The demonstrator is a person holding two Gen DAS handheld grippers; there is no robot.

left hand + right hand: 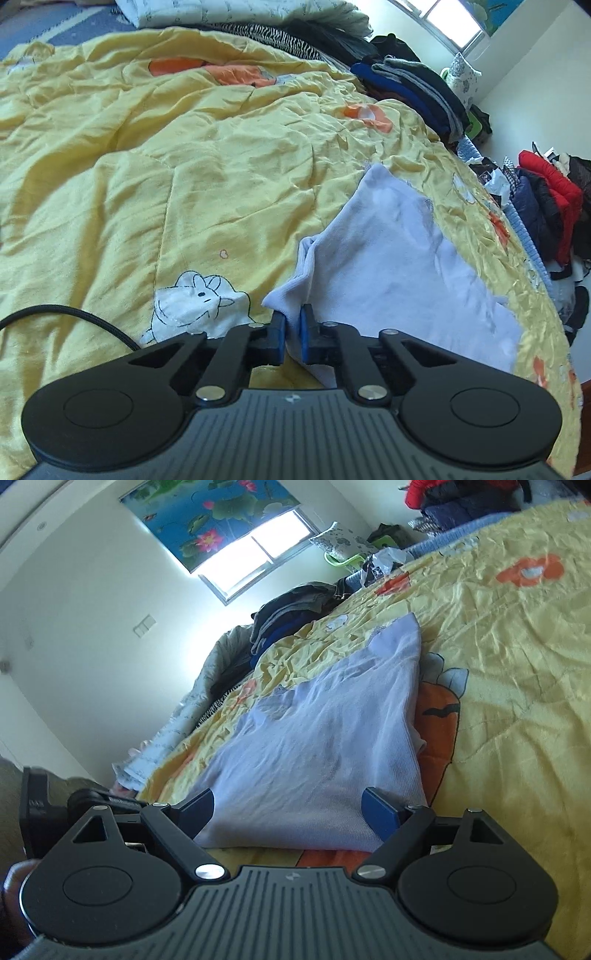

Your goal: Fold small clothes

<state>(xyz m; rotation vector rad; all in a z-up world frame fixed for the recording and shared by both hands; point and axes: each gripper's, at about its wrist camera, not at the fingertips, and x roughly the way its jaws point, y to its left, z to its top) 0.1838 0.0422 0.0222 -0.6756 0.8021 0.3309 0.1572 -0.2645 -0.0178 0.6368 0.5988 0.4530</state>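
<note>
Left tool (293, 334): nearest the lens in the left wrist view, black linkage, blue pads. Jaws pinched together on a bunched edge of the garment (388, 266), the fold of cloth rising between the pads.

Cable (74, 314): black, braided, curving over the quilt at the left tool's left side.

Quilt (184, 166): yellow, crumpled, covering the bed; printed with a white rabbit (199, 299) just left of the left tool, and orange patches farther back.

Garment: white, small, lying flat on the quilt right of centre, its near corner lifted into the left tool's pinch. In the right wrist view it spreads away from the lens, its near hem between the two pads.

Right tool (297, 810): jaws wide, one pad at each side of the garment's near hem, neither pressing it. A hand (14, 893) shows at the far left edge of that view, beside the left tool's body.

Stack (417, 88): folded dark clothes, blue, grey and black, at the far right edge of the bed.

Heap (546, 195): red and dark clothes beyond the bed's right side.

Window (255, 557): bright, under a blind printed with lotus flowers.
</note>
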